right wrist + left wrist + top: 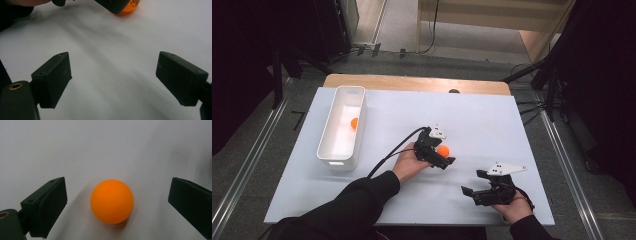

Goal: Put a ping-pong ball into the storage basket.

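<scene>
White table [492, 115] bears two orange balls [443, 149], one bin [341, 145].

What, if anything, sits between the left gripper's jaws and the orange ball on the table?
Nothing visible does. In the left gripper view the orange ball rests on the white table between the open jaws of the left gripper, with bare surface showing in the gap on each side; neither jaw touches it.

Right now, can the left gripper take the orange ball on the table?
Probably yes: the left gripper is open, and the orange ball sits on the table between its jaws with nothing in between.
</scene>
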Tool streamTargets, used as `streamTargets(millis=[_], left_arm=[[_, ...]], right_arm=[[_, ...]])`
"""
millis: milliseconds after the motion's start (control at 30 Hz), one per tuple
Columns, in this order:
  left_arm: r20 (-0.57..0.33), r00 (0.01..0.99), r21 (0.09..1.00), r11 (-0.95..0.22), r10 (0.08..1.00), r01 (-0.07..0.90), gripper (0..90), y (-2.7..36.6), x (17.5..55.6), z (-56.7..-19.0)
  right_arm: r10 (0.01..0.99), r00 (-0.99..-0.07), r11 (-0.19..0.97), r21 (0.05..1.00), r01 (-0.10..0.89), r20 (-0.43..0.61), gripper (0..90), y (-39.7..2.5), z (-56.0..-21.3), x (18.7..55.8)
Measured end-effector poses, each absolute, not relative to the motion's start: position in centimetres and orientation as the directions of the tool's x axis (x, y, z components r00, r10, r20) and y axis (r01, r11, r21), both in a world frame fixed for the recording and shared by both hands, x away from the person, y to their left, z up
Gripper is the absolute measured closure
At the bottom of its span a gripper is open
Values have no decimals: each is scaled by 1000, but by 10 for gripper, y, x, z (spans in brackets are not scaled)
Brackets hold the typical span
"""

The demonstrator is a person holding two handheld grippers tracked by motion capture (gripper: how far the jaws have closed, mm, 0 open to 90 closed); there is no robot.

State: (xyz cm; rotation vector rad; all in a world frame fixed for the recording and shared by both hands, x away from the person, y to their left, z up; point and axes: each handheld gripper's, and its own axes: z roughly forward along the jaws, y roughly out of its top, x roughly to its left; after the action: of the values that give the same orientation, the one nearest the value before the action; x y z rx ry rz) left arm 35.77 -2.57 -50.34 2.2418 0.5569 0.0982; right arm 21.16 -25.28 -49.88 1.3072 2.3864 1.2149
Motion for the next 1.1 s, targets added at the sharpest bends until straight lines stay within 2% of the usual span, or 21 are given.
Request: streamTargets(millis=[200, 333, 567, 800, 1100], left_arm=[[-106, 899, 712, -599, 426, 367, 23, -28, 358, -511], [-66, 904, 691, -634, 422, 347, 23, -29, 357, -516], [-48, 906, 690, -642, 421, 335, 22, -30, 355, -518], [21, 907, 673, -677, 420, 298, 35, -34, 351, -518], [21, 902, 677, -670, 432, 305, 55, -33, 351, -518]], right_arm=[[764, -605, 288, 720, 632, 225, 116, -253, -499, 212], [763, -606, 289, 720, 631, 225, 116, -253, -499, 212], [763, -607, 290, 720, 631, 224, 116, -253, -499, 212], [763, -605, 290, 718, 633, 225, 116, -252, -499, 211], [764, -606, 291, 719, 631, 223, 116, -253, -499, 211]])
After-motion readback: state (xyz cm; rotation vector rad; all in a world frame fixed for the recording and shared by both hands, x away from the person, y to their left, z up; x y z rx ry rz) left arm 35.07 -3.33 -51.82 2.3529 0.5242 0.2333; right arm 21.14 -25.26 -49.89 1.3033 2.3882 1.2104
